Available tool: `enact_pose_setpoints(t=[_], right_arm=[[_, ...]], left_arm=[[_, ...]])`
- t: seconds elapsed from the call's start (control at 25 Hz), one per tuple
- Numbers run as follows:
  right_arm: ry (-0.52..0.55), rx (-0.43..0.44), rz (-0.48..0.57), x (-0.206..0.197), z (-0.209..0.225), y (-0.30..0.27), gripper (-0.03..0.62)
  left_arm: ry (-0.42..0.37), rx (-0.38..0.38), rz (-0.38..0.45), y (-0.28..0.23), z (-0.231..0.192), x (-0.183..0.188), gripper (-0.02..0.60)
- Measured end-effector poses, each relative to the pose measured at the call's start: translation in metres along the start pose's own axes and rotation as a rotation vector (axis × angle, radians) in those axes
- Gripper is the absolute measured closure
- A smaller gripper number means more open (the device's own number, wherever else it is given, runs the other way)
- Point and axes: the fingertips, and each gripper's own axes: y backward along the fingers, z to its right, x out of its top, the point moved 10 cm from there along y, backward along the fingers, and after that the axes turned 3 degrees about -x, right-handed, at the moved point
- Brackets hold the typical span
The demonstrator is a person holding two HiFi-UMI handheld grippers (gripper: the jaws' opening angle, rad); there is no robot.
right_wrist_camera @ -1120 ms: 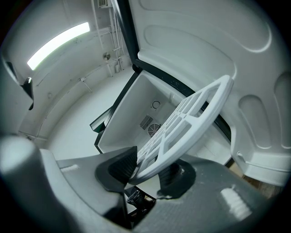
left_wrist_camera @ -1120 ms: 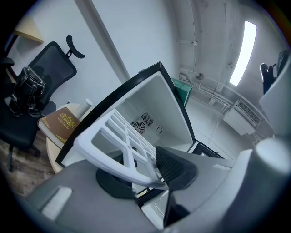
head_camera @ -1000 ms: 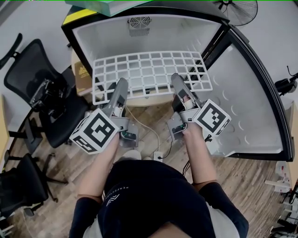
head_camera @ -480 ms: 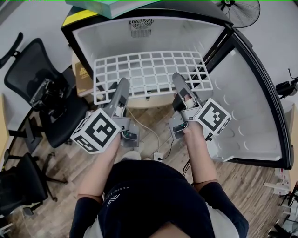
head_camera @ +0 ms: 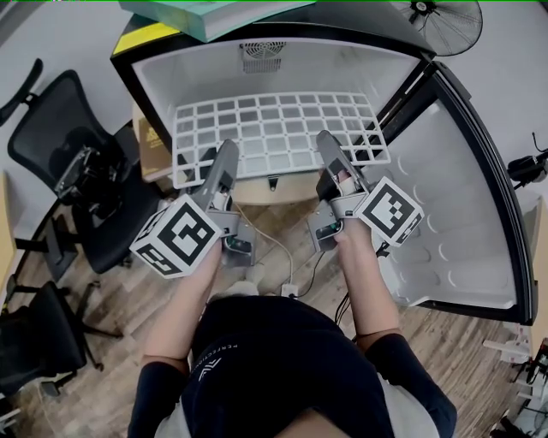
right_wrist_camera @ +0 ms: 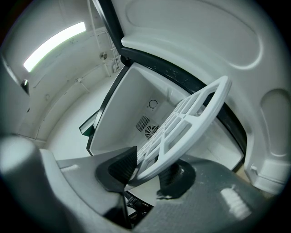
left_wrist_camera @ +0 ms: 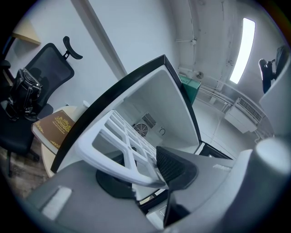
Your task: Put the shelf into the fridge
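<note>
The white grid shelf (head_camera: 274,128) lies flat in the mouth of the open fridge (head_camera: 163,81). Its far edge is inside the white cavity and its near edge is still outside. My left gripper (head_camera: 224,164) is shut on the shelf's near edge at the left, and my right gripper (head_camera: 330,156) is shut on it at the right. In the left gripper view the shelf (left_wrist_camera: 113,136) runs between the dark pads (left_wrist_camera: 175,166) toward the fridge's back-wall fan. In the right gripper view the shelf (right_wrist_camera: 191,123) crosses the jaws of the right gripper (right_wrist_camera: 148,173) in the same way.
The fridge door (head_camera: 454,214) stands open at the right. A green box (head_camera: 214,13) lies on top of the fridge. A black office chair (head_camera: 77,171) and a brown book (head_camera: 150,137) are at the left. Cables (head_camera: 291,274) run over the wooden floor. A fan (head_camera: 441,17) stands behind.
Both grippers have carried the shelf a little further toward the fridge cavity. The grips have not changed.
</note>
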Motion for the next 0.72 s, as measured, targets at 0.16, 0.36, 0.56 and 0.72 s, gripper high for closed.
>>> enact_pose_setpoints(t=[0.16, 0.36, 0.56, 0.72], right_arm=[[0.004, -0.005, -0.001, 0.003, 0.002, -0.008, 0.473], [0.004, -0.007, 0.003, 0.006, 0.005, -0.017, 0.473], [0.005, -0.009, 0.004, 0.009, 0.007, -0.026, 0.471], [0.009, -0.011, 0.007, 0.011, 0.009, -0.034, 0.471]], left_arm=[[-0.006, 0.000, 0.000, -0.007, -0.003, 0.004, 0.439], [-0.012, 0.003, 0.007, -0.016, -0.006, 0.006, 0.437], [-0.022, 0.003, 0.015, -0.023, -0.010, 0.009, 0.436], [-0.026, 0.004, 0.023, -0.030, -0.014, 0.012, 0.434]])
